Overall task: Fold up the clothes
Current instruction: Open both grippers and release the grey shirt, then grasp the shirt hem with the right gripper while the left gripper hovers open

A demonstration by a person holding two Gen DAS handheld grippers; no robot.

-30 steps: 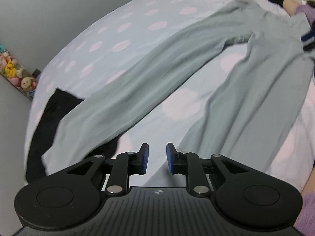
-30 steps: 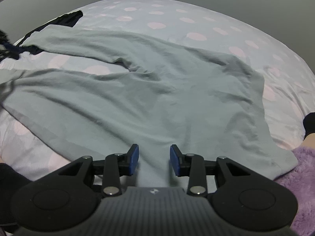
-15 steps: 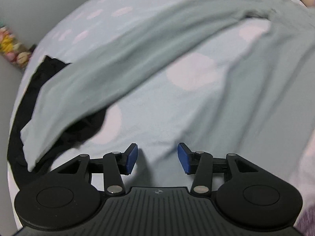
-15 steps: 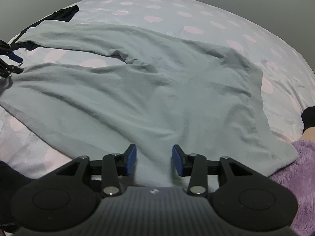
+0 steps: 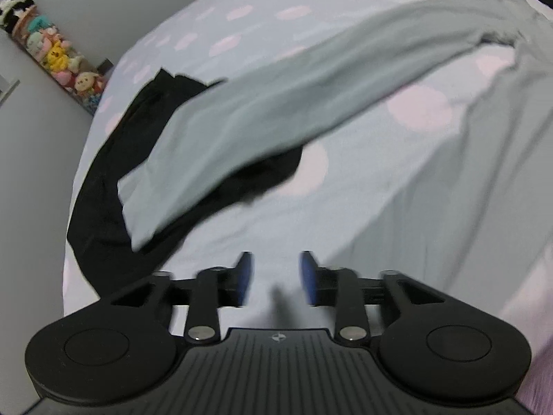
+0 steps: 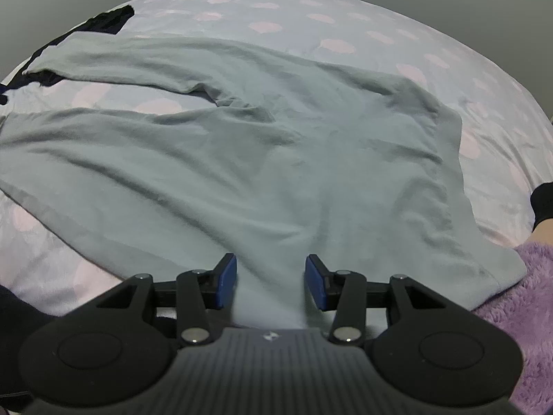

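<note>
Grey trousers lie spread flat across a pink-dotted bed, legs running toward the left of the frame, waistband at right. One leg's cuff rests on a black garment at centre left of the left view. The left hand-held gripper and the right hand-held gripper both hover released, grasping nothing. Judging by this, the trousers are unfolded; folding would call for gripping an edge.
</note>
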